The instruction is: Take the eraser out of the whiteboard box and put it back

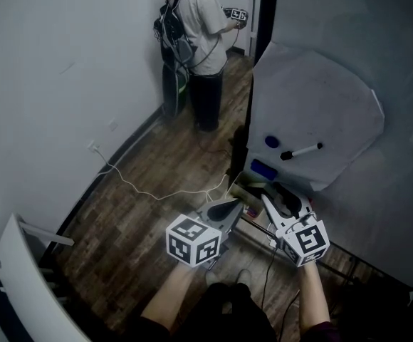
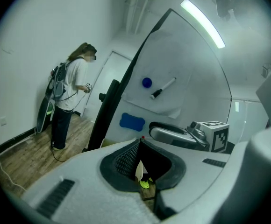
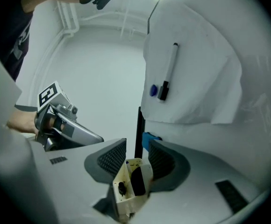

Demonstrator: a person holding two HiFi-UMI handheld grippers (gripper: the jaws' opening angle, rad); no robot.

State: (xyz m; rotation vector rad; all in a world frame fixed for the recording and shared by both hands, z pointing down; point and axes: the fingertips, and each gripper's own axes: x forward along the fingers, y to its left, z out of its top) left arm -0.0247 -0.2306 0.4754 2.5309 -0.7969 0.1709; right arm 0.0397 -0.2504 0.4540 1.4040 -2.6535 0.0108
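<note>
The right gripper point(image 3: 137, 146) stands open around the box point(image 3: 126, 204) at lower centre, a dark block point(image 3: 138, 181) — probably the eraser — inside it; the left gripper point(image 2: 140, 143) is closed and empty, so neither of the 2 steps looks begun.

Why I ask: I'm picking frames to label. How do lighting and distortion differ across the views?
Head view: dim and mildly bowed, floor darkest, whiteboard evenly lit. Left gripper view: strong fisheye, black corners, ceiling light blown out. Right gripper view: same fisheye, brighter overall, marker fairly sharp, near box slightly soft.
</note>
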